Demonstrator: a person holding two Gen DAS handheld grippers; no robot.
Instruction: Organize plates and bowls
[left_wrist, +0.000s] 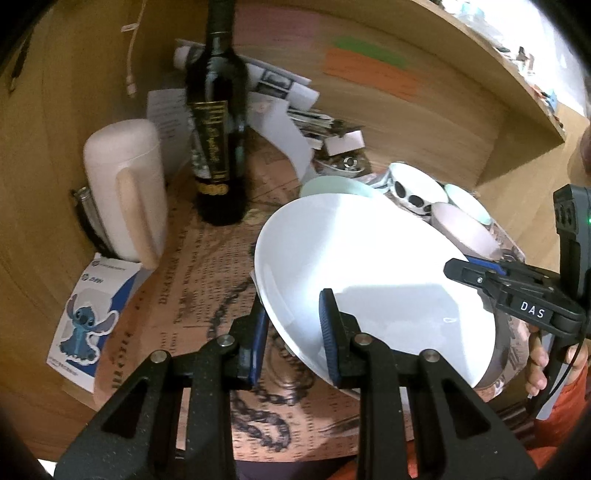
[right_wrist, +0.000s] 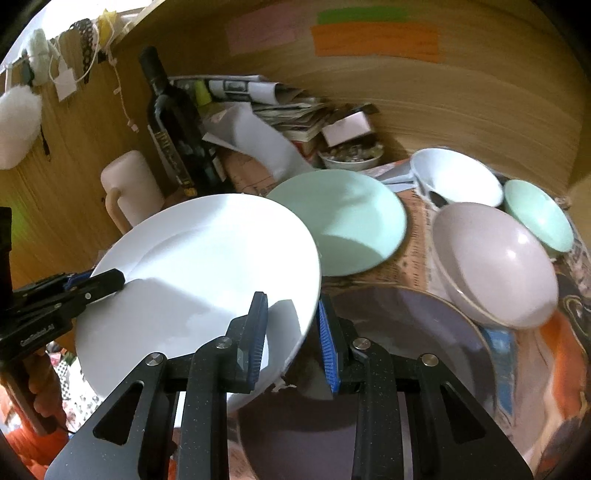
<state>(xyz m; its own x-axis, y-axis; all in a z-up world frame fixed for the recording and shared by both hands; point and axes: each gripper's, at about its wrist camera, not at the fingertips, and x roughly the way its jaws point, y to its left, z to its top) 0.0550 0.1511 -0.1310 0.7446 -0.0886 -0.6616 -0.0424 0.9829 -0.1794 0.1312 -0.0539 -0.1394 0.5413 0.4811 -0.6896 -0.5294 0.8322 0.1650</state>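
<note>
A large white plate (left_wrist: 369, 266) is held tilted above the table between both grippers. My left gripper (left_wrist: 293, 332) is shut on its near-left rim. My right gripper (right_wrist: 293, 339) is shut on the plate's (right_wrist: 207, 266) opposite rim; it shows in the left wrist view (left_wrist: 476, 275) at the plate's right edge. A grey-lilac plate (right_wrist: 406, 369) lies flat under the white one. A mint plate (right_wrist: 343, 221) lies behind. A lilac bowl (right_wrist: 495, 266), a white spotted bowl (right_wrist: 458, 177) and a small mint bowl (right_wrist: 539, 218) stand at the right.
A dark wine bottle (left_wrist: 218, 147) and a pale pink jug (left_wrist: 127, 192) stand at the back left. Papers (right_wrist: 258, 122) and a small dish of bits (right_wrist: 351, 155) crowd the back wall. A Stitch booklet (left_wrist: 88, 325) lies at the left. Wooden walls enclose the nook.
</note>
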